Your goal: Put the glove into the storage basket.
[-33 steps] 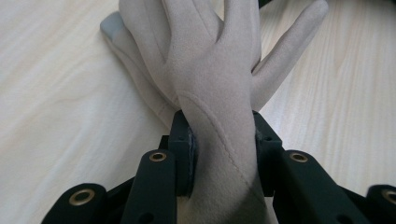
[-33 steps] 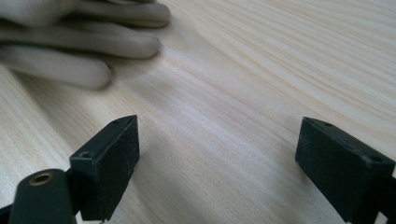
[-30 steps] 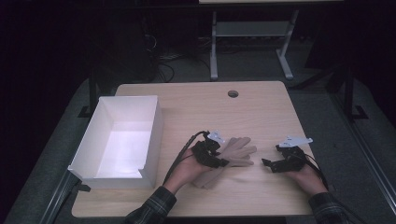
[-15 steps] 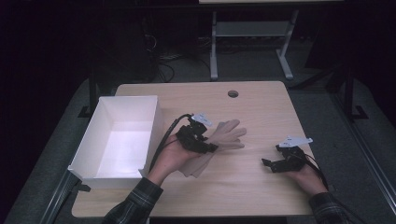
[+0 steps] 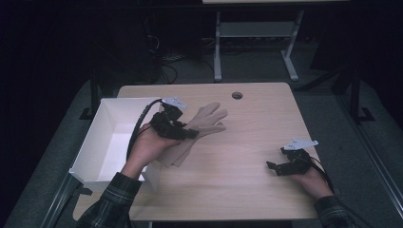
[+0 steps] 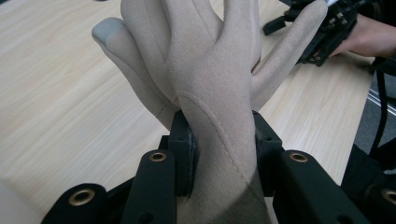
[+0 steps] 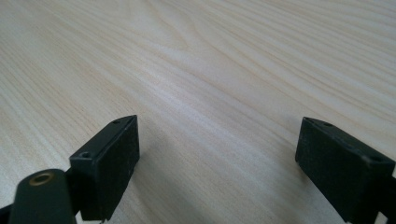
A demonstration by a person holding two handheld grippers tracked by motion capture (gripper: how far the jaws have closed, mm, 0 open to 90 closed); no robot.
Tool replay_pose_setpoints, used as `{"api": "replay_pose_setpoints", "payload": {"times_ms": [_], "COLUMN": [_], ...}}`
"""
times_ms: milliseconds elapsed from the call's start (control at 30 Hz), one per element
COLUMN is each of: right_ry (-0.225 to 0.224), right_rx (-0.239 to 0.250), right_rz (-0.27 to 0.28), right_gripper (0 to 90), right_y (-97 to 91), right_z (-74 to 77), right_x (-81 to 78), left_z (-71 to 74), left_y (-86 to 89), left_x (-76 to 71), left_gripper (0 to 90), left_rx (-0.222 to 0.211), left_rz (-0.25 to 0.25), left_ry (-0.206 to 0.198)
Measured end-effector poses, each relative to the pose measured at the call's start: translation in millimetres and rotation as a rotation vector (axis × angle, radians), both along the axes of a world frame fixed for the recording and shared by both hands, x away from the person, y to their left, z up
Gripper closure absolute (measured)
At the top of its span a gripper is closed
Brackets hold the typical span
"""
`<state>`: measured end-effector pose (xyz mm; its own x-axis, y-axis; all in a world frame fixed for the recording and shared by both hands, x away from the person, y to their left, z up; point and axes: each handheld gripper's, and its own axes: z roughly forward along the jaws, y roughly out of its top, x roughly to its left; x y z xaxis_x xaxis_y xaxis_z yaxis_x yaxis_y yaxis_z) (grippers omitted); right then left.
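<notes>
While the room around it is dark, the big wooden tabletop [image 5: 247, 142] is lit and has a small round hole [image 5: 236, 95] near its far edge. At the left side of the tabletop sits a white box [image 5: 102, 137] with tall walls. The part of the box floor that can be seen is bare and white, but the person's left arm hides its near corner, so what lies there cannot be told. Next in size is a tan glove [image 5: 202, 124]. It is up off the tabletop, just beside the right wall of the box, with its fingers pointing away toward the far right. One fingertip has a grey patch [image 6: 106, 31]. The left hand-held gripper [image 5: 177, 127] is clamped on the glove: in the left gripper view its two black jaws press on the glove from both sides near the wrist part, and the cloth bunches between them. The cuff end hangs down below the hand. The right hand-held gripper [image 5: 279, 167] rests low on the tabletop, well apart from the glove, near the right front corner. Its jaws stand wide apart with bare wood between them, and it holds nothing.
</notes>
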<state>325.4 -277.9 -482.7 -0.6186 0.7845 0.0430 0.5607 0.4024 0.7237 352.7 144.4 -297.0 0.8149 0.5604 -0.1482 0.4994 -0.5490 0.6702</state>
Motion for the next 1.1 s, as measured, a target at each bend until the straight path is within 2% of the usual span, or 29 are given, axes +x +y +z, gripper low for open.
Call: {"api": "replay_pose_setpoints", "payload": {"times_ms": [400, 433, 467, 600, 633, 933, 1100], "right_ry": [-0.001, -0.001, 0.0, 0.0, 0.0, 0.0, 0.0], "right_rx": [0.0, 0.0, 0.0, 0.0, 0.0, 0.001, 0.001], "right_rz": [-0.001, -0.001, -0.002, -0.002, -0.002, -0.004, -0.005], "right_gripper": [13.1, 13.1, 13.1, 13.1, 13.1, 13.1, 13.1], "right_y": [0.1, 0.1, 0.2, 0.2, 0.2, 0.4, 0.4], "right_z": [0.0, 0.0, 0.0, 0.0, 0.0, -0.1, -0.1], "right_x": [0.0, 0.0, 0.0, -0.1, -0.1, -0.1, -0.1], "left_z": [11.9, 11.9, 12.9, 14.5, 14.5, 5.6, -1.1], "left_y": [57.9, 57.9, 68.9, 93.3, 93.3, 139.1, 156.0], "left_x": [0.3, 0.3, 0.4, -0.6, -0.6, -3.1, -4.0], "left_gripper": [67.9, 67.9, 67.9, 67.9, 67.9, 67.9, 67.9], "left_rx": [-0.012, -0.012, -0.021, -0.038, -0.038, -0.025, -0.021], "left_rz": [0.128, 0.128, 0.153, 0.211, 0.211, 0.329, 0.372], "left_ry": [-0.025, -0.025, -0.026, -0.034, -0.034, -0.036, -0.03]}}
